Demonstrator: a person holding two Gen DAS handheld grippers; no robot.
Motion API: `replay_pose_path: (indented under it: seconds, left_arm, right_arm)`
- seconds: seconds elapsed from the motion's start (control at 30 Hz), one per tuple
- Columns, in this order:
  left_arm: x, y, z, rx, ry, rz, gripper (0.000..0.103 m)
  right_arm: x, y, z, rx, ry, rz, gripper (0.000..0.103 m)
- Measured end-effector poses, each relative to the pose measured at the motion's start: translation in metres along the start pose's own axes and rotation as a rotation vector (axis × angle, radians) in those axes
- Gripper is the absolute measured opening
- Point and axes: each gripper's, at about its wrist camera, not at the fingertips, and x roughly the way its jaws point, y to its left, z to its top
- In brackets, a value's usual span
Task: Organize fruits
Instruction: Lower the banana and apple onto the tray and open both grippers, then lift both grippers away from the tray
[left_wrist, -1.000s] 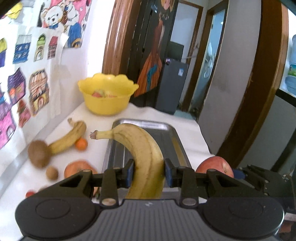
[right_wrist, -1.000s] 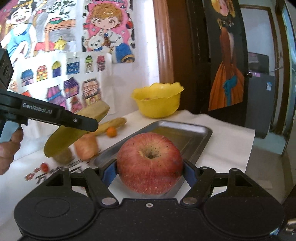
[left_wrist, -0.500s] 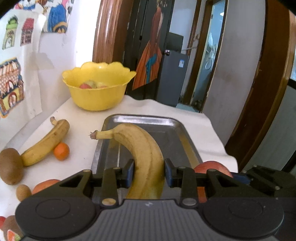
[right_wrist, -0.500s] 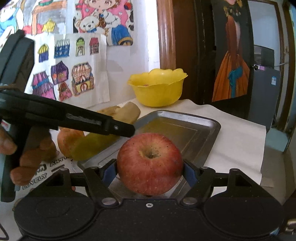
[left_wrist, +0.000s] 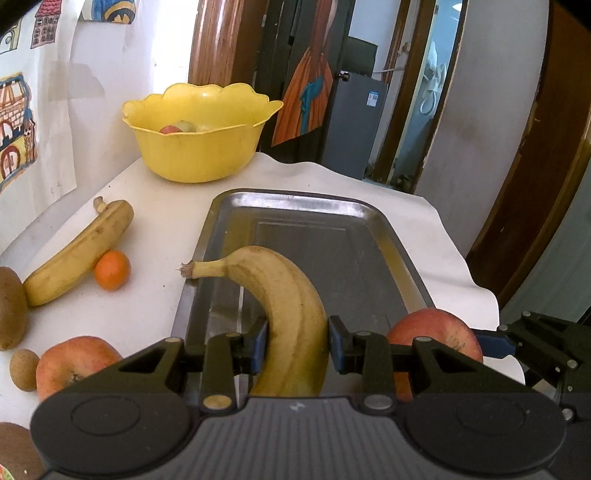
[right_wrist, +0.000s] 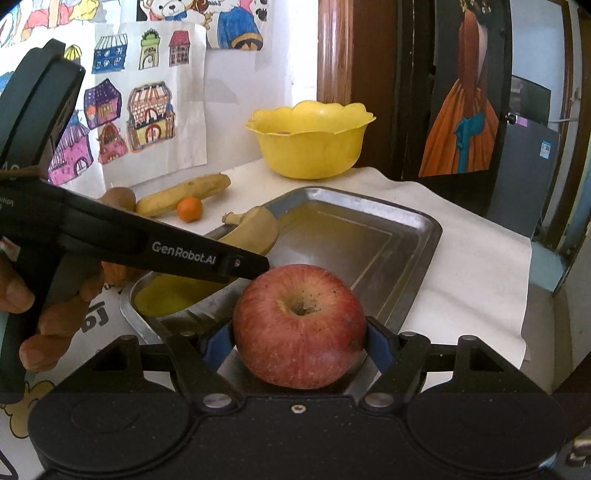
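My left gripper is clenched on a banana, which hangs over the near left part of the steel tray with its stem poking past the tray's left rim. My right gripper grasps a red apple at the tray's near edge. On the white cloth left of the tray lie a second banana, a small orange touching it, and a yellow bowl farther back.

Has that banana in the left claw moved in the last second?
Yes. The banana has come down and forward over the metal tray, toward the yellow bowl.
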Motion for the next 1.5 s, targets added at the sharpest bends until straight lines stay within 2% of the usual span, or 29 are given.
replay_pose_path:
  seconds: [0.17, 0.27, 0.33, 0.47, 0.53, 0.73, 0.87, 1.07, 1.3, 1.5]
  left_arm:
    - [0.003, -0.004, 0.0, 0.016, 0.016, 0.025, 0.038]
    - [0.0, -0.005, 0.0, 0.013, 0.009, 0.034, 0.041]
    - [-0.006, -0.006, 0.001, 0.006, 0.001, 0.038, 0.061]
    - [-0.025, -0.007, 0.002, 0.004, -0.043, 0.041, 0.071]
    - [-0.038, -0.008, 0.004, -0.004, -0.074, 0.052, 0.083]
    - [-0.094, -0.011, 0.003, -0.018, -0.219, 0.081, 0.101]
    - [-0.139, -0.014, -0.003, -0.01, -0.325, 0.115, 0.102]
    - [-0.202, -0.009, -0.021, -0.016, -0.432, 0.175, 0.102]
    - [-0.268, 0.006, -0.062, 0.023, -0.495, 0.298, 0.102]
    - [-0.297, 0.028, -0.102, 0.015, -0.462, 0.366, 0.102]
  right_arm:
    - [-0.001, 0.001, 0.0, -0.006, -0.005, 0.002, 0.076]
    - [-0.008, 0.0, 0.0, -0.009, -0.041, -0.002, 0.084]
    - [-0.011, 0.0, -0.001, -0.002, -0.04, -0.006, 0.084]
    - [-0.033, -0.001, -0.004, 0.037, -0.101, -0.013, 0.09]
    - [-0.049, -0.001, -0.004, 0.052, -0.149, -0.019, 0.096]
    - [-0.098, 0.007, 0.0, 0.061, -0.263, -0.034, 0.102]
    - [-0.131, 0.02, 0.002, 0.054, -0.332, -0.04, 0.102]
    - [-0.175, 0.042, -0.004, 0.051, -0.412, -0.027, 0.102]
    - [-0.212, 0.072, -0.015, 0.055, -0.455, -0.007, 0.102]
    - [-0.221, 0.107, -0.028, 0.038, -0.42, 0.035, 0.102]
